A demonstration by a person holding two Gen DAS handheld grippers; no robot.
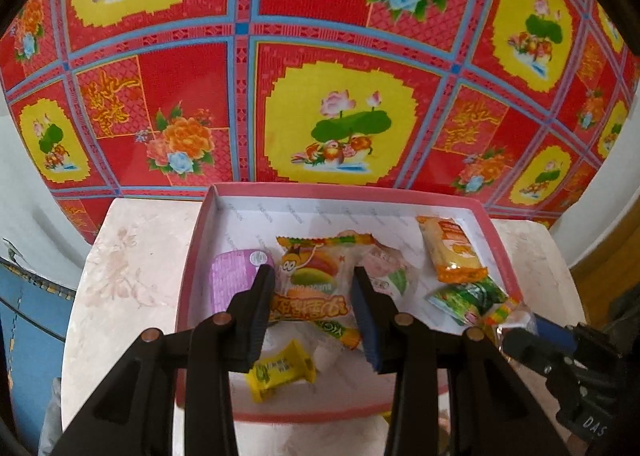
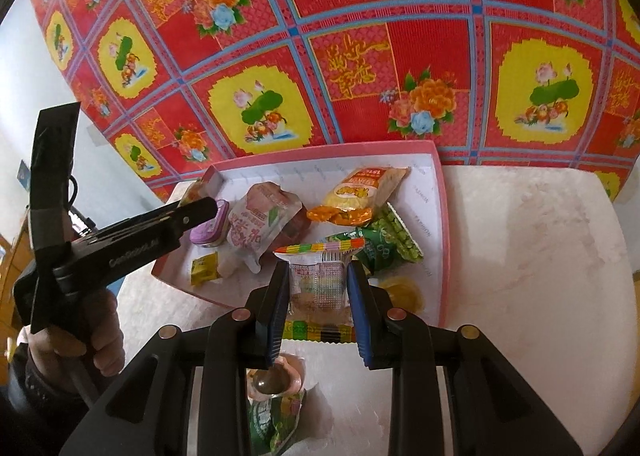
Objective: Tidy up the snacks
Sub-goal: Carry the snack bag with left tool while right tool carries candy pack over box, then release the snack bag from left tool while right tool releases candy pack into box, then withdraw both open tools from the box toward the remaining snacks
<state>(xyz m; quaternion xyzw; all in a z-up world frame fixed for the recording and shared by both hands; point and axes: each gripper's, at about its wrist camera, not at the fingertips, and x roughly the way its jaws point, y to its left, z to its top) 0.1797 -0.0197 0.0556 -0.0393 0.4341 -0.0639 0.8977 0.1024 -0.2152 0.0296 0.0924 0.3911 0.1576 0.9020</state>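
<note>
Two packets are in my grip at once, one in each hand-held gripper. My left hand-held gripper (image 1: 314,276) pinches a clear crinkly burger-gummy packet (image 1: 310,276) with a mango print and zigzag-cut ends, hanging low over the pink box (image 1: 496,244) at the centre of its frame. My right hand-held gripper (image 2: 318,276) is pressed onto a see-through packet with a rainbow-striped seal (image 2: 318,272), held at the near edge of the box in the lower middle of its frame.

I judge the step to be carrying snacks into the box, with the drop not yet made. Next, each packet needs a bare patch of the white lining before I spread the jaws; the middle is crowded, so I'd aim the right one toward the near right corner.

Inside lie a purple foil-lidded cup (image 1: 234,276), a small yellow wrapped sweet (image 1: 280,374), an orange pillow pack (image 1: 452,252), a glossy green pea bag (image 2: 384,244) and a soft pink-printed pouch (image 2: 260,219). The box is stiff card, resting on a pale marbled bench (image 2: 532,240). One green packet (image 2: 272,424) remains on the bench at the bottom of the right view.
</note>
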